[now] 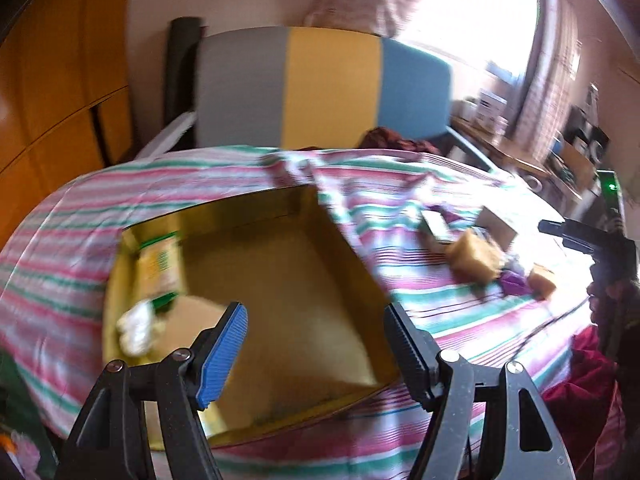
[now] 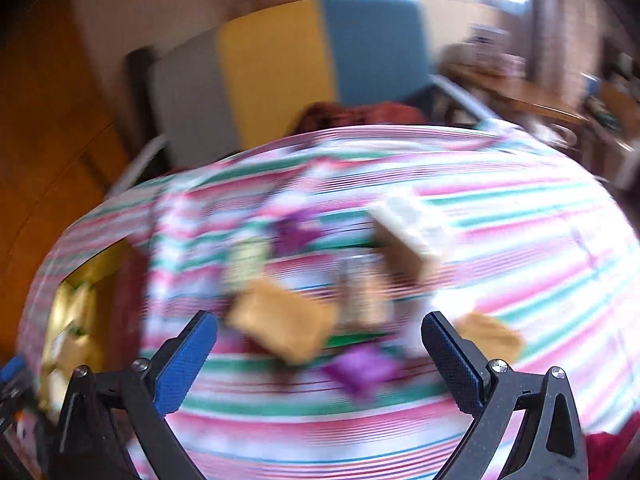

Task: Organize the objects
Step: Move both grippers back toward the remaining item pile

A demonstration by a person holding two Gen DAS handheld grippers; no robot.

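Note:
A gold open box [image 1: 280, 280] lies on the striped bedspread [image 1: 460, 316]. It holds a yellow-green packet [image 1: 158, 268] and a white wad [image 1: 136, 328] at its left end. My left gripper [image 1: 316, 320] is open and empty over the box. Loose items lie to the right: a tan block [image 1: 476, 258], a smaller tan block [image 1: 542, 280], a purple wrapper [image 1: 514, 282] and a white box [image 1: 498, 222]. My right gripper [image 2: 320, 332] is open and empty above that pile, just short of the tan block [image 2: 280, 328] and purple wrapper [image 2: 362, 368]. The right view is blurred.
A grey, yellow and blue headboard [image 1: 320, 84] stands behind the bed. An orange wardrobe [image 1: 52, 100] is at left. A cluttered desk [image 1: 520, 148] is at the right by a bright window. Red cloth [image 1: 576, 392] lies at the bed's right edge.

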